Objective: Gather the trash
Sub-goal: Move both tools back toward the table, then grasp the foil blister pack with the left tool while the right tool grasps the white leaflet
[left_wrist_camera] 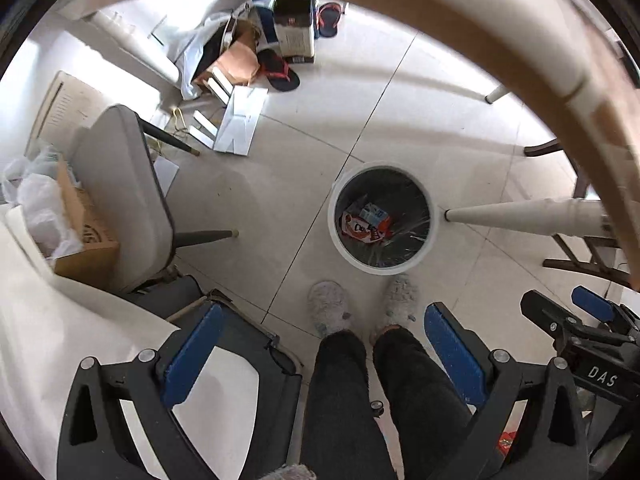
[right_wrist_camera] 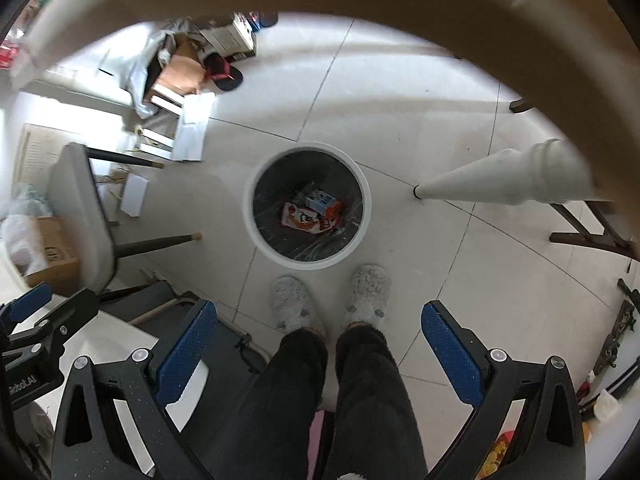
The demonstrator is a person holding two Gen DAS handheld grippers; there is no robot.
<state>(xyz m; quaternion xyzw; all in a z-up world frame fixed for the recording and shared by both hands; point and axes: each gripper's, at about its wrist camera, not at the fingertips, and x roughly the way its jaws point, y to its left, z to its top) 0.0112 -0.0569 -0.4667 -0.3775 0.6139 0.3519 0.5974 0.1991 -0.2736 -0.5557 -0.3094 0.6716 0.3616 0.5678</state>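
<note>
A white round trash bin (left_wrist_camera: 382, 266) with a black liner stands on the tiled floor; it also shows in the right wrist view (right_wrist_camera: 307, 262). Inside lie a red-and-white snack wrapper (left_wrist_camera: 362, 232) and a small blue-and-white carton (left_wrist_camera: 372, 213), also seen in the right wrist view as the wrapper (right_wrist_camera: 302, 220) and the carton (right_wrist_camera: 322, 200). My left gripper (left_wrist_camera: 324, 344) is open and empty, high above the floor near the bin. My right gripper (right_wrist_camera: 320, 344) is open and empty, above the person's legs. The right gripper also shows in the left wrist view (left_wrist_camera: 576, 316).
A grey chair (left_wrist_camera: 128, 200) holds a cardboard box (left_wrist_camera: 86, 236) at the left. A white table's rim (left_wrist_camera: 520, 40) arcs overhead, its leg (left_wrist_camera: 528, 216) next to the bin. Flattened cardboard, bags and sandals (left_wrist_camera: 280, 70) clutter the far floor. The person's slippered feet (left_wrist_camera: 360, 304) stand before the bin.
</note>
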